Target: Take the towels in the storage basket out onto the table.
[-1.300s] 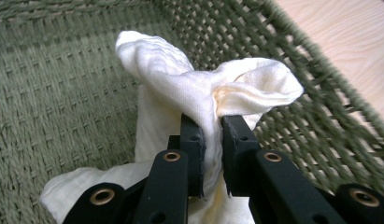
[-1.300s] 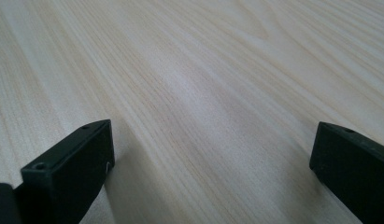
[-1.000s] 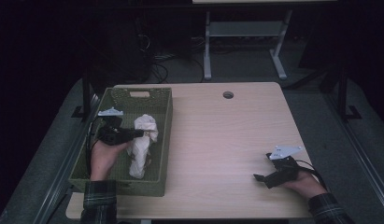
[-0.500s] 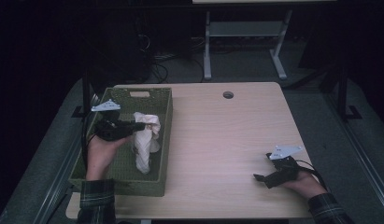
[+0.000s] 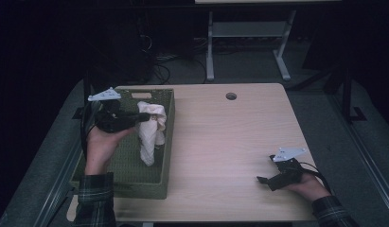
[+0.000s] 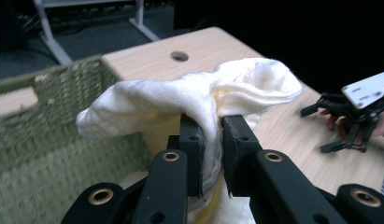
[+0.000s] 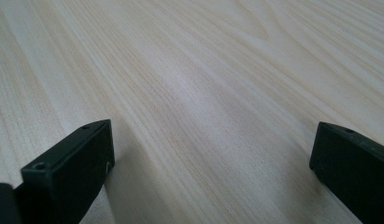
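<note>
A cream-white cloth [image 5: 150, 130] hangs from my left gripper [image 5: 145, 117], lifted above the green woven basket [image 5: 135, 184] at the table's left side. In the left gripper view the two black jaws pinch a fold of the cloth [image 6: 236, 88], and my left gripper [image 6: 212, 140] is shut on it. The cloth's lower end dangles down inside the basket. My right gripper [image 5: 261, 180] rests low on the table near the front right corner. In the right gripper view its jaws stand wide apart over bare wood [image 7: 213, 107], so my right gripper [image 7: 210, 154] is open.
The wooden table [image 5: 230, 142] has a round cable hole [image 5: 231, 96] near its far edge. The basket [image 6: 35, 140] has a cut-out handle in its far wall. A metal desk frame [image 5: 249, 42] stands on the dark floor beyond the table.
My left gripper has risen with the cloth, pulling it up out of the basket so that more of it hangs free. The right gripper has stayed where it was.
</note>
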